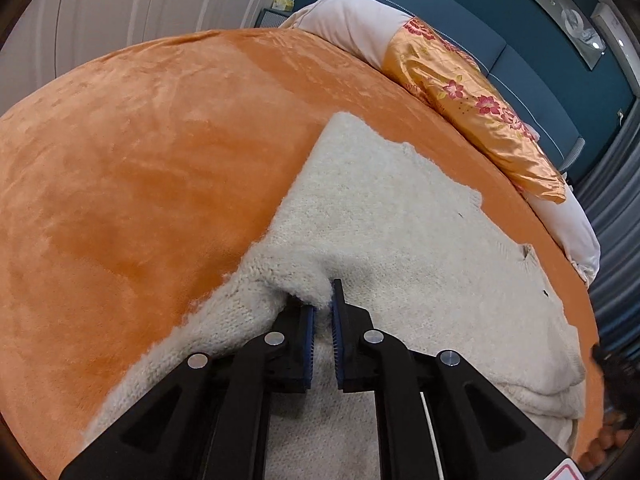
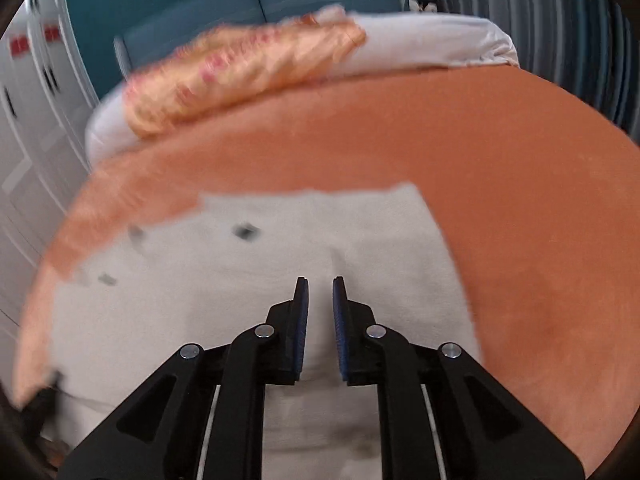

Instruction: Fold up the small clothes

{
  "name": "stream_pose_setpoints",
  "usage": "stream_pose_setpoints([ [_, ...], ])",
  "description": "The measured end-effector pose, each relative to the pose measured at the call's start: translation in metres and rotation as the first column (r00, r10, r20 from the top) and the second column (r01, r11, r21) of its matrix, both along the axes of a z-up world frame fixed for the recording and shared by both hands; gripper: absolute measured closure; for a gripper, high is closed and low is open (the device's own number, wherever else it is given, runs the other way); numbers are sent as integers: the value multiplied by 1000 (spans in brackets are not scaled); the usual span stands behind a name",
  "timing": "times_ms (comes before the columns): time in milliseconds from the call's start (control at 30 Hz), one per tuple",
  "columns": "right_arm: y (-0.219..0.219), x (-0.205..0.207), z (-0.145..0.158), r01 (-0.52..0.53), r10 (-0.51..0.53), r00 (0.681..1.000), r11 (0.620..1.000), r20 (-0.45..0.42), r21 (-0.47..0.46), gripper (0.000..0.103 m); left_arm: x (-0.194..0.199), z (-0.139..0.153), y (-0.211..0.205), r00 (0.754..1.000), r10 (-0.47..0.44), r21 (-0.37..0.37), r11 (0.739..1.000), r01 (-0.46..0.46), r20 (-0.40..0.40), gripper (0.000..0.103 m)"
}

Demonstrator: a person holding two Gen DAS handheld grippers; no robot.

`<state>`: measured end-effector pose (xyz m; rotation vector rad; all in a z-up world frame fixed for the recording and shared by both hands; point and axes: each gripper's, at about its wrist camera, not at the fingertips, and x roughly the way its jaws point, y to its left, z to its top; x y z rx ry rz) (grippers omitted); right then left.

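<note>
Knitwear fills the left wrist view: a cream sweater (image 1: pixel 380 208) lies spread on the bed's orange blanket (image 1: pixel 140 160), with a floral pillow (image 1: pixel 480 108) well beyond it by the headboard. The left gripper (image 1: pixel 323 308) pinches a raised bunch of the sweater's near-left edge between its blue pads, the fabric puckered up around the fingertips. This looks like the start of a fold, edge seized but not yet carried over.

From the right wrist, the picture is blurred. The right gripper (image 2: pixel 320 296) hangs over the sweater (image 2: pixel 280 248) with its fingers slightly parted and nothing visible between them; whether it touches the cloth I cannot tell. The orange blanket (image 2: pixel 520 200) lies to the right.

Next, I judge, the right gripper needs to take a matching edge so both can lift and lay the side across evenly.
</note>
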<state>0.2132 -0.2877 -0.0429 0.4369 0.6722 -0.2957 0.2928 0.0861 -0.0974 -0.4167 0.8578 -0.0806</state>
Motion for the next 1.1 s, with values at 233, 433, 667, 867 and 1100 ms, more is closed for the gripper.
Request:
stream_pose_setpoints([
  [233,182,77,-15,-563,565,820,825,-88,56,91,-4,-2,0,1000,9,-12,1000,-9,20,91],
  [433,149,54,-42,-502,498,857,865,-132,1,96,-5,-4,3,1000,6,-39,999,-5,29,90],
  [667,-6,-32,-41,-82,75,982,996,-172,-38,97,-6,-5,3,999,4,-46,999,-2,34,90],
  [867,-53,-26,-25,-20,28,998,991,-60,135,61,-5,-4,1,1000,5,-26,1000,-4,29,90],
  [1100,-31,11,-1,-95,92,995,992,43,84,96,-4,-3,0,1000,4,-8,1000,-4,22,90],
])
